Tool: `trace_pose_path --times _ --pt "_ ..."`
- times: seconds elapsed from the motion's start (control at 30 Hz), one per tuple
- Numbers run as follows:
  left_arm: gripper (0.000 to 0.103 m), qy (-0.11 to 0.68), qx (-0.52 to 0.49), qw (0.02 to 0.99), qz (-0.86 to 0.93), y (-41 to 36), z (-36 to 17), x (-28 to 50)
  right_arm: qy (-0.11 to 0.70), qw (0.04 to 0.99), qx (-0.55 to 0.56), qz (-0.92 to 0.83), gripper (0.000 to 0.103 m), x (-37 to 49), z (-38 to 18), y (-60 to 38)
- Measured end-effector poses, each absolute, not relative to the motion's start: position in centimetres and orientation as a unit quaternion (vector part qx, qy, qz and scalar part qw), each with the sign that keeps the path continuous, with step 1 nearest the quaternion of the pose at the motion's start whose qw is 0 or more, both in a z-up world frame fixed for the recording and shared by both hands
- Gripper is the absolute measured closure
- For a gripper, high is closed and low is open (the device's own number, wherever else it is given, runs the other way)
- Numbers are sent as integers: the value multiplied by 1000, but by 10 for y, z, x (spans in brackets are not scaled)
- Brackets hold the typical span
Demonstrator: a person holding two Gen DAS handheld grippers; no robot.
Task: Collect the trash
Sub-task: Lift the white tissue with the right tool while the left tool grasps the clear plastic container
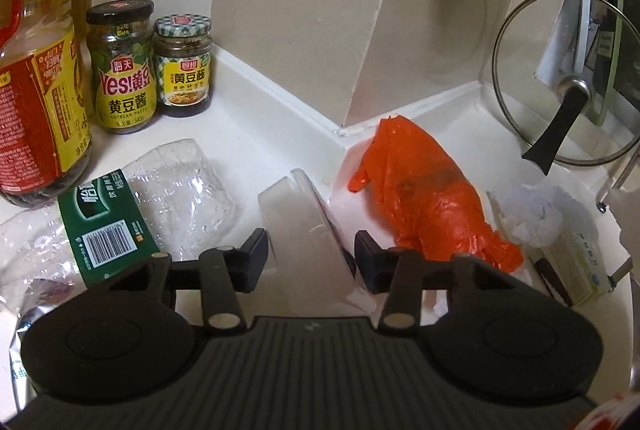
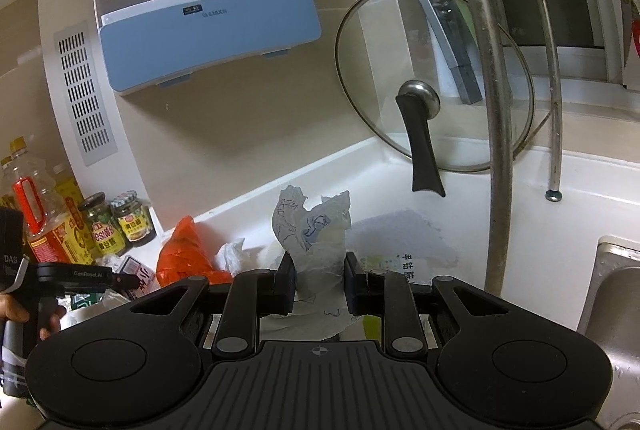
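Since the left hand-held gripper [image 1: 312,262] has its pads against both sides of the translucent white plastic tub [image 1: 296,226], which stands tilted on its edge, the hold looks narrow; whether it is firm I cannot tell. Tub wall: smooth, thin, probably springy.

Risk 1: the slick wall squirts out from the pads on lifting, or buckles under more squeeze.

Risk 2: the crumpled orange plastic bag [image 1: 424,198], just beside the right-hand pad, snags and drags along. Film soft, glossy, creased.

Right hand-held gripper [image 2: 318,282]: clamped on a crumpled white paper towel with blue print [image 2: 316,246]. Paper soft and fibrous; a loose layer could tear away.

Remaining trash on the white worktop [image 1: 248,142]: a crushed clear plastic bottle with green label [image 1: 160,198], ridged and light, likely to roll if nudged. The leaning glass pot lid [image 1: 560,78] could topple if a wide swing knocked it.
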State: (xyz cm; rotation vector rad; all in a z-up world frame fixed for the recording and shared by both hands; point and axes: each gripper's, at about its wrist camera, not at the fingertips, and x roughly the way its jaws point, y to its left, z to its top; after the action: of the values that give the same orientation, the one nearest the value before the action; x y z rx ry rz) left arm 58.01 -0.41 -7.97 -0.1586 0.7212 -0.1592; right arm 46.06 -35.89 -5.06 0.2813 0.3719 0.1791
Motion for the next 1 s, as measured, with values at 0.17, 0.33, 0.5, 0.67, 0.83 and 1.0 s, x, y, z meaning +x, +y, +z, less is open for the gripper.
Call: trace_pose_path --times 0.17,0.33,0.5,0.67,0.83,1.0 --pt "63 336 -75 935 -87 -5 -73 572 183 969 142 90 79 457 -51 -358" --pt "65 321 -64 939 -103 -10 -64 556 184 967 147 97 79 451 -51 -356" --pt "66 313 -67 940 -117 -13 -55 529 186 965 151 110 79 443 -53 -352" --pt "66 314 -69 938 -125 -16 -46 498 189 961 153 130 79 429 -55 -348" --pt "66 323 -78 935 -127 -19 -40 461 195 956 147 162 79 411 -56 -344" --pt "66 329 -85 933 -117 -21 -36 420 200 949 147 195 79 390 -56 -342"
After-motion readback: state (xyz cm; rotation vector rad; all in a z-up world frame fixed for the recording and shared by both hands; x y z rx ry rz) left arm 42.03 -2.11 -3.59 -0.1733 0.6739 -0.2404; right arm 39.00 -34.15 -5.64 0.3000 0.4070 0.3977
